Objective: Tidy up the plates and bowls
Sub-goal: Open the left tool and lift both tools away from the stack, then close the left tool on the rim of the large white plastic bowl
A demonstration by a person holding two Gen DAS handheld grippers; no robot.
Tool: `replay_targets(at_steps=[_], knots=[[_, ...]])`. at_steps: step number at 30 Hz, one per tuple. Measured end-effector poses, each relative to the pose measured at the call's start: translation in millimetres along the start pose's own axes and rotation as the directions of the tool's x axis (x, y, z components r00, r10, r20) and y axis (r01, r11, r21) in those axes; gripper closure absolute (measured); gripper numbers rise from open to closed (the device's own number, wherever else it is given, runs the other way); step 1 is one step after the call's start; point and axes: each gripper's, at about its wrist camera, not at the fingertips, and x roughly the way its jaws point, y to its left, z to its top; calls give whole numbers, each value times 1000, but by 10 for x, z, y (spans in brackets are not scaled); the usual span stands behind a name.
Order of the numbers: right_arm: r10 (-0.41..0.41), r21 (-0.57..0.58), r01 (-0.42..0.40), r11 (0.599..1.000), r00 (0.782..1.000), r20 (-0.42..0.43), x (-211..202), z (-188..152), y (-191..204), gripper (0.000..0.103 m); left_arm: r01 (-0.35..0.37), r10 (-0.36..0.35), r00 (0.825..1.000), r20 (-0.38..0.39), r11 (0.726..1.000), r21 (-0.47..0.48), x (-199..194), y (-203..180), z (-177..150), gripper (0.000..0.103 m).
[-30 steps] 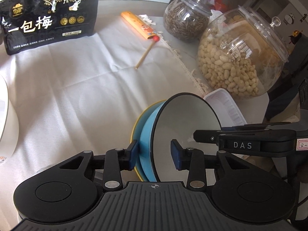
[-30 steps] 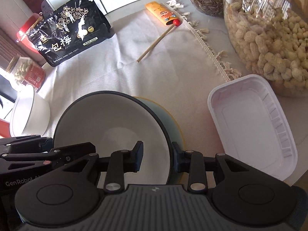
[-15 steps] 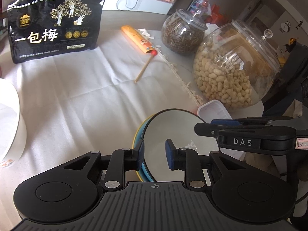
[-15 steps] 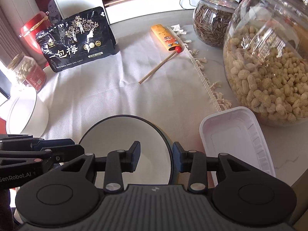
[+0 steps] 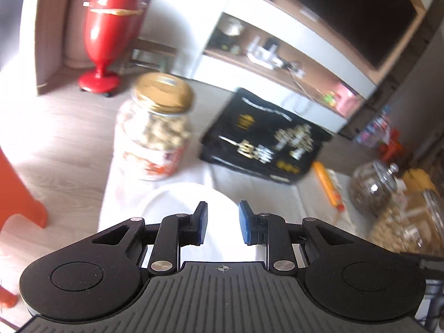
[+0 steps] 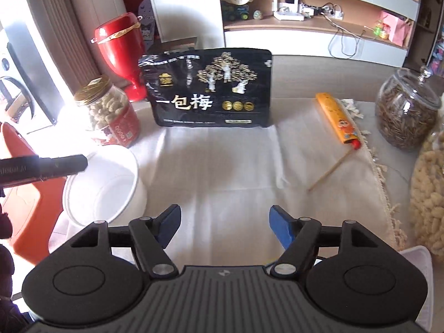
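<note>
A white bowl [image 6: 133,166] stands on the white cloth [image 6: 236,161] at the left, beside a nut jar. My left gripper [image 5: 224,224] hovers just over that bowl [image 5: 177,197]; its blue pads stand a little apart with nothing pressed between them. In the right wrist view, one left finger [image 6: 55,163] pokes in from the left edge above the bowl's rim. My right gripper [image 6: 224,216] is over bare cloth. Its jaws are opening and nothing is between them. The stacked blue and dark-rimmed bowls are out of view.
A black snack bag [image 6: 211,88] leans at the back, with a gold-lidded nut jar [image 6: 111,113] and a red vase [image 6: 122,47] to its left. An orange pack with a stick [image 6: 338,119], a seed jar [image 6: 405,111], a peanut jar [image 6: 427,194] and a white tray [image 6: 419,263] line the right.
Both grippers have left the stacked bowls. The right one let go of the dark-rimmed bowl's edge, rose and opened. The left one swung left to above the white bowl.
</note>
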Motion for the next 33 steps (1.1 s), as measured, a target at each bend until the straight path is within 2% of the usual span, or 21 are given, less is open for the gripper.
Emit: replay_targets(at_steps=[2,4,7,9,12,15,17,18,19,20,21,24,27,30,33], knots=[[40,-34,-40,999,999,6,102,93,215,32,-39,39,999,4,997,-61,22,219,96,76],[74,-82,-74,994,997,-7,269,213,289,32,-57,56,998,-12,996,-72,98,304,128,76],[119,-50,-123,991,991,-65,623,348,367,32,-110,108,993,-41,993,-35,294,303,112,76],[145,-16,-147,989,985,-90,832,376,402,32,-181,181,981,-71,983,10,414,317,44,76],[134,30,-131,991,985,-108,1138,348,459,32,-236,240,965,-106,970,49,558,339,-22,76],[151,60,-143,988,975,-161,1376,268,500,33,-214,217,966,-141,976,40,634,398,-81,75],[189,76,-176,981,958,-214,1509,205,531,39,-183,187,968,-168,982,43,690,368,-115,75],[210,93,-193,977,947,-241,1563,176,542,50,-164,169,969,-182,985,46,724,337,-146,74],[228,108,-207,972,936,-267,1602,150,547,64,-153,160,968,-192,987,52,754,302,-172,67],[242,116,-217,969,925,-294,1631,127,549,68,-151,160,967,-196,987,61,774,269,-199,62],[235,113,-210,971,923,-304,1632,111,546,74,-146,156,967,-202,987,67,803,231,-227,58],[192,83,-175,981,939,-285,1545,115,461,76,-70,83,967,-240,996,63,830,135,-290,59],[166,100,-144,984,951,-259,1421,135,214,76,12,8,963,-269,997,72,845,-14,-355,60],[141,119,-115,986,959,-245,1310,122,-30,77,72,-46,947,-318,995,71,960,-147,-426,61],[122,150,-88,985,964,-236,1291,99,-252,76,74,-47,930,-364,995,60,1144,-239,-514,63]])
